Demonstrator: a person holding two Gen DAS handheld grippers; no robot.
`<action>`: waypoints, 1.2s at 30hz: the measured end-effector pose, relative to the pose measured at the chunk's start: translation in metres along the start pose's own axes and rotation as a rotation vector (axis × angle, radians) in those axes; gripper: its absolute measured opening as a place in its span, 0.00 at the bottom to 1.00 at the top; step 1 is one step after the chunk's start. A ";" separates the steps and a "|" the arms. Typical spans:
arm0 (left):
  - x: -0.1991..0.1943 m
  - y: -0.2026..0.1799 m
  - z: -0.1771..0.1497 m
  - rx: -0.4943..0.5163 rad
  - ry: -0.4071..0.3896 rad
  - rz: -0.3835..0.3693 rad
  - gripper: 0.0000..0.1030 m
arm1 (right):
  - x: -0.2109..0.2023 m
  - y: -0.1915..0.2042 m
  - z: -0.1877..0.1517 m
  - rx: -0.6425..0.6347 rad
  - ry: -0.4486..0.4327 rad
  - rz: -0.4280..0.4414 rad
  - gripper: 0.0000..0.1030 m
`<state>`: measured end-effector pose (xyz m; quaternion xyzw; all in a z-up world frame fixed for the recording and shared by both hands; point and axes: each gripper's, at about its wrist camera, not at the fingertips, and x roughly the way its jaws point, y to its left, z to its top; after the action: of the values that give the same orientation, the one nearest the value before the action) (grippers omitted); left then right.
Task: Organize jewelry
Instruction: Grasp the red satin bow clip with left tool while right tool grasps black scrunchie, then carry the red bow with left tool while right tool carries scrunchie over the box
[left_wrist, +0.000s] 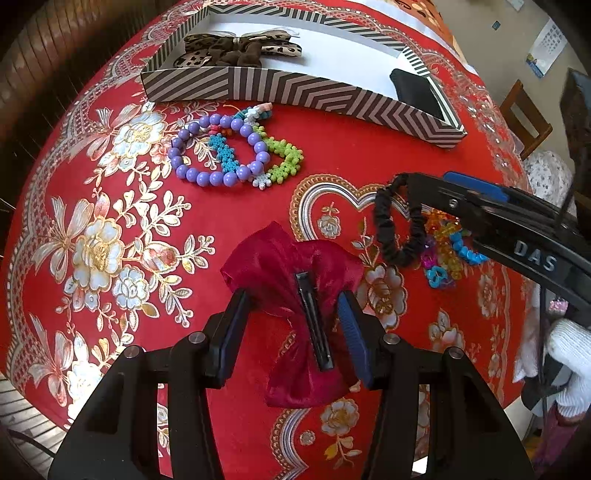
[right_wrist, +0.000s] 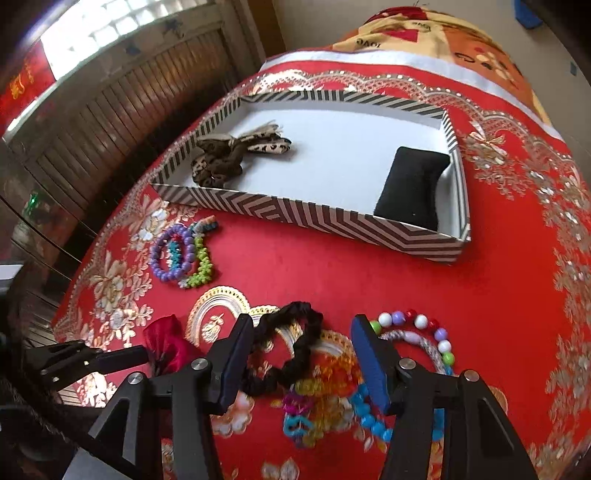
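Observation:
A dark red satin bow (left_wrist: 273, 266) with a black clip on its back lies on the red floral cloth. My left gripper (left_wrist: 293, 299) stands open over it, one blue pad on each side of its middle. A black scrunchie (right_wrist: 295, 332) lies beside a heap of clear coloured bead bracelets (right_wrist: 325, 376). My right gripper (right_wrist: 303, 321) hovers open above both, nothing pinched; its left finger is close to the scrunchie. In the left wrist view the right gripper (left_wrist: 428, 181) reaches in from the right, over the scrunchie (left_wrist: 391, 221). The bow (right_wrist: 166, 347) also shows beside the left gripper (right_wrist: 74, 358).
A striped box (left_wrist: 295, 88) at the far side holds a leopard-print bow (right_wrist: 236, 151) and a black cushion (right_wrist: 413, 184). Purple, blue and green bracelets (left_wrist: 236, 155) lie in front of it. A round-bead bracelet (right_wrist: 421, 321) sits right of my right gripper. A white-gloved hand (left_wrist: 569, 354) holds it.

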<state>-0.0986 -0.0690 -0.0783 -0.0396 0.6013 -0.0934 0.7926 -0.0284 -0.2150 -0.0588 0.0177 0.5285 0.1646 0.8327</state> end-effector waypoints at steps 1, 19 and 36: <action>0.000 0.000 0.001 0.002 0.000 0.001 0.48 | 0.002 0.000 0.001 -0.001 0.003 0.001 0.52; 0.004 0.001 0.005 0.009 -0.029 -0.014 0.28 | 0.016 -0.002 -0.001 -0.021 0.007 0.037 0.09; -0.041 -0.001 0.017 0.034 -0.152 0.016 0.18 | -0.047 -0.003 0.003 0.011 -0.134 0.098 0.09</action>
<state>-0.0933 -0.0630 -0.0345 -0.0284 0.5378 -0.0938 0.8373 -0.0436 -0.2310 -0.0171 0.0590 0.4710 0.2009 0.8570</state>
